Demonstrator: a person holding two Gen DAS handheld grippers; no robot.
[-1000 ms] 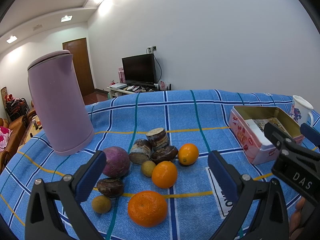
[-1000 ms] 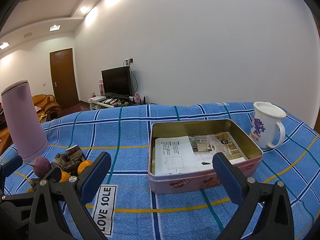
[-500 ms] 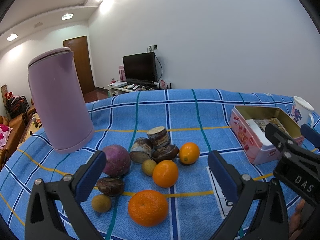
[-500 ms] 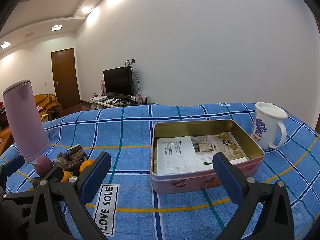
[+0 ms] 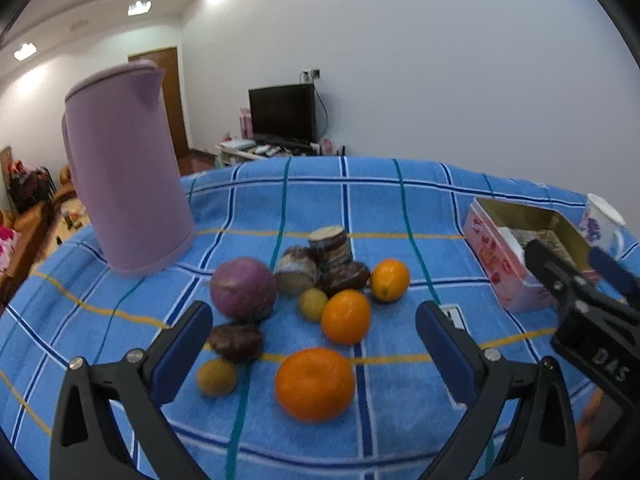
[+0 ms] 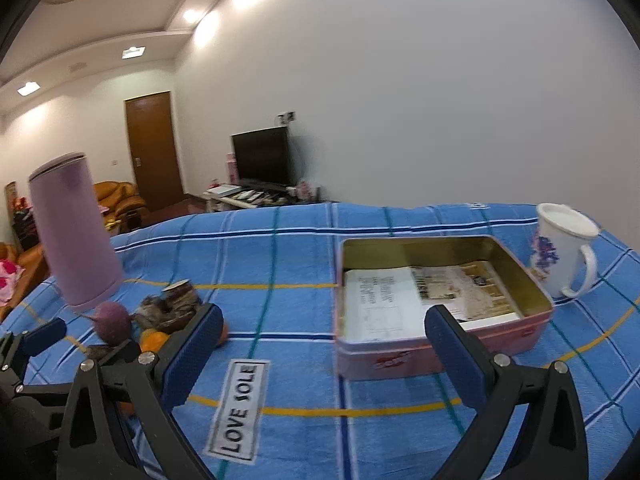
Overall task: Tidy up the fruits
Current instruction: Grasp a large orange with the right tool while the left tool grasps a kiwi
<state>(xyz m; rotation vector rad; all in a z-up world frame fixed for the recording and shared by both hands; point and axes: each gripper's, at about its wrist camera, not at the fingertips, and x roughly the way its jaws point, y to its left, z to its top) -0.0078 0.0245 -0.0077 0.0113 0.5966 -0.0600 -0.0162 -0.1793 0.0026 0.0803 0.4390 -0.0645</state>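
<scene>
The left tool [image 5: 314,334] is hanging spread wide, grasping nothing, over the nearest orange [image 5: 315,384]; it is looking round, firm, a little slippery, best pinched across its middle. The right tool [image 6: 324,350] is also gaping empty.

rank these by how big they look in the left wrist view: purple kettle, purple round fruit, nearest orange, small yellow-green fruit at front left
1. purple kettle, by far the largest
2. nearest orange and purple round fruit: these look alike, and the orange sits closer to the camera, so I won't rank them
3. small yellow-green fruit, the smallest
</scene>
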